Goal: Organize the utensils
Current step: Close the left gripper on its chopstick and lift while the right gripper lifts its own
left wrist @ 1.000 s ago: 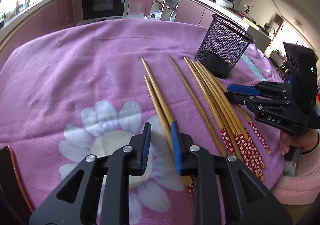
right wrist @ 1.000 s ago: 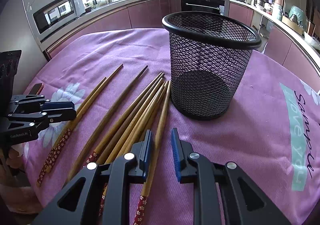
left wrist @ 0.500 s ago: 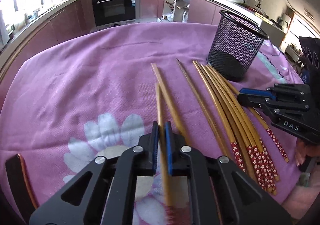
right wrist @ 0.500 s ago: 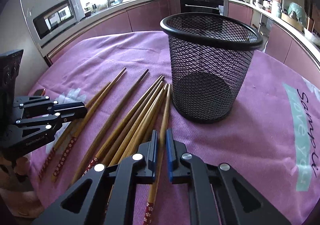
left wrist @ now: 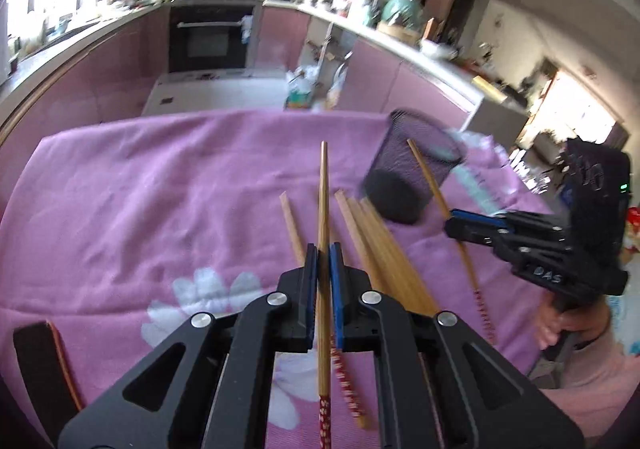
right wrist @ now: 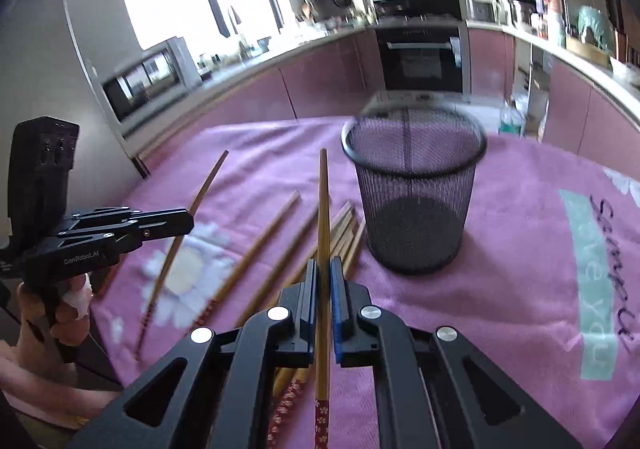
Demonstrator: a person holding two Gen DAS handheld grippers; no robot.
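Chopstick clamped lengthwise in left gripper, tip forward.

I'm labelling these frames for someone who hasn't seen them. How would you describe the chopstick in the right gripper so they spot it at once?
Find the black mesh cup on the purple tablecloth. Just left of it, one bamboo chopstick is raised, clamped in the right gripper with its thin tip pointing away. The other chopsticks beside the cup lie flat on the cloth; the only other raised one is in the left gripper.

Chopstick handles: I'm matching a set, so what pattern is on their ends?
Red with small pale flowers on the chopstick handle, clearest in the right wrist view.
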